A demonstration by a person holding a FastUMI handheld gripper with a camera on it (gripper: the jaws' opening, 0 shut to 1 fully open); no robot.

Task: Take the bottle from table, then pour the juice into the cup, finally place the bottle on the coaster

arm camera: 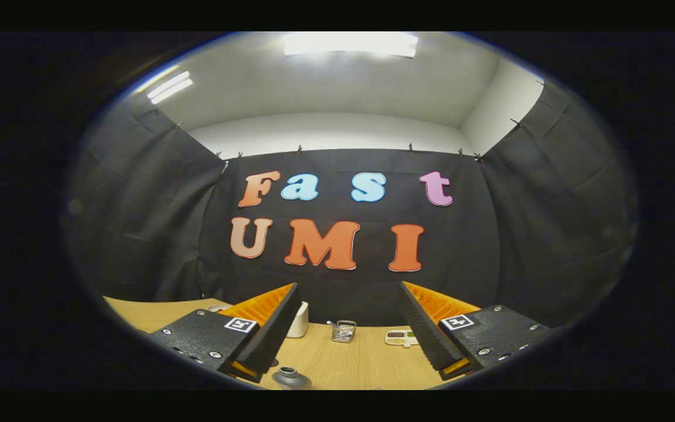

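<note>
the gripper [349, 328] is hanging above the wooden table [367, 363] with its jaws standing wide apart and gripping nothing, the two fingers aiming toward the far wall. just below and between the fingers, closer to the left one, a grey rounded top [290, 378] is poking into view, likely the cap of the bottle, though too little of it is showing to be sure. beyond the fingers, a small clear glass cup [343, 331] is sitting mid-table, a white container [299, 319] is standing partly behind the left finger, and a pale flat piece [401, 337], possibly the coaster, is lying to the right of the cup. the grasp is not yet begun. the risk is looming in the descent: with the bottle sitting off-centre, the left finger is likely to strike its top and tip it, spilling juice.
</note>
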